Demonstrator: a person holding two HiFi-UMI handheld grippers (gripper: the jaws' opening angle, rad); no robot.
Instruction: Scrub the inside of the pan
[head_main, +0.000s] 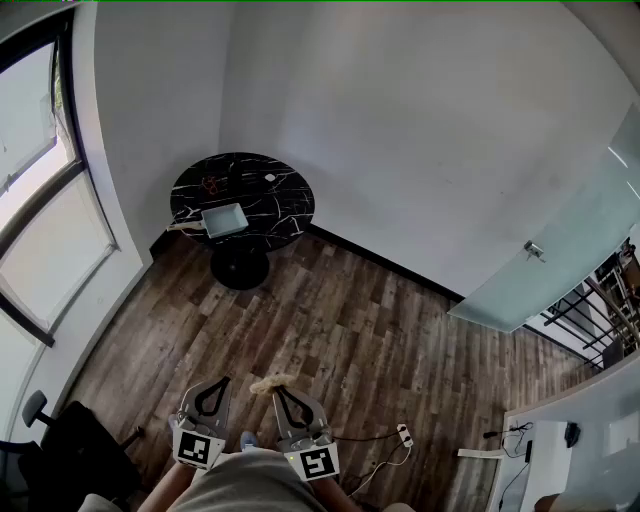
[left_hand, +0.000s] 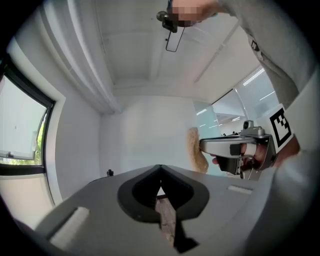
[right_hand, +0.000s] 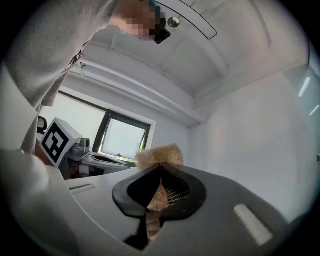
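The square pale pan (head_main: 224, 219) lies on a round black marble table (head_main: 270, 205) far across the room, by the white wall. Both grippers are held close to the body at the bottom of the head view, far from the table. My left gripper (head_main: 224, 381) (left_hand: 160, 168) is shut with nothing between its jaws. My right gripper (head_main: 277, 391) (right_hand: 160, 166) is shut on a tan scrub sponge (head_main: 268, 383) (right_hand: 161, 154), which sticks out past the jaw tips. In the left gripper view the sponge (left_hand: 195, 149) shows at the right.
Dark wood floor (head_main: 330, 330) stretches between me and the table. A black office chair (head_main: 60, 445) stands at the lower left by the large window (head_main: 40, 190). A power strip (head_main: 404, 436) with cables lies on the floor at the right, near a white desk (head_main: 575, 440). A frosted glass door (head_main: 560, 255) is at the right.
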